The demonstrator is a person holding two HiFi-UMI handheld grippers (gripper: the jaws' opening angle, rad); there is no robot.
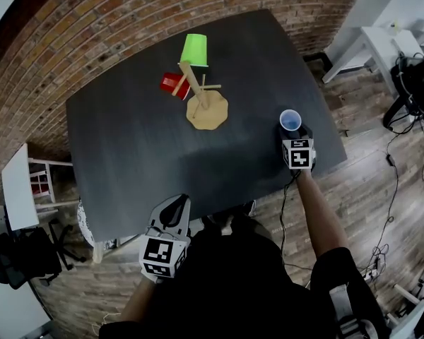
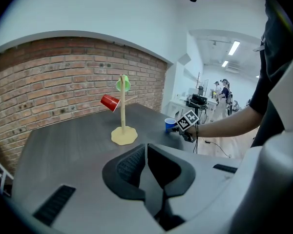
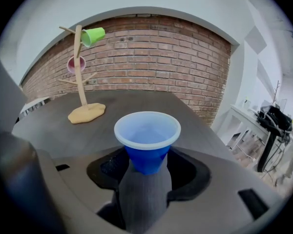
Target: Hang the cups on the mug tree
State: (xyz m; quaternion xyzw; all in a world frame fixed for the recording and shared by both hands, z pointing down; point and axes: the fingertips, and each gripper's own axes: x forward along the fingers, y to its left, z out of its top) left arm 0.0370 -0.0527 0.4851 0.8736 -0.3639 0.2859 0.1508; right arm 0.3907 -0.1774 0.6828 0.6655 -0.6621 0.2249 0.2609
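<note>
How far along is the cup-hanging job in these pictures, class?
Done: the green cup and red cup hang on the mug tree. In hand: the blue cup stands between the open fingers of the right gripper, not yet lifted. Left: lift it and hang it on a free peg.

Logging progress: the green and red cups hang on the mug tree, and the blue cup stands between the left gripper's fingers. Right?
No: the blue cup stands between the fingers of the right gripper, not the left gripper; the right gripper view shows it. The rest holds.
</note>
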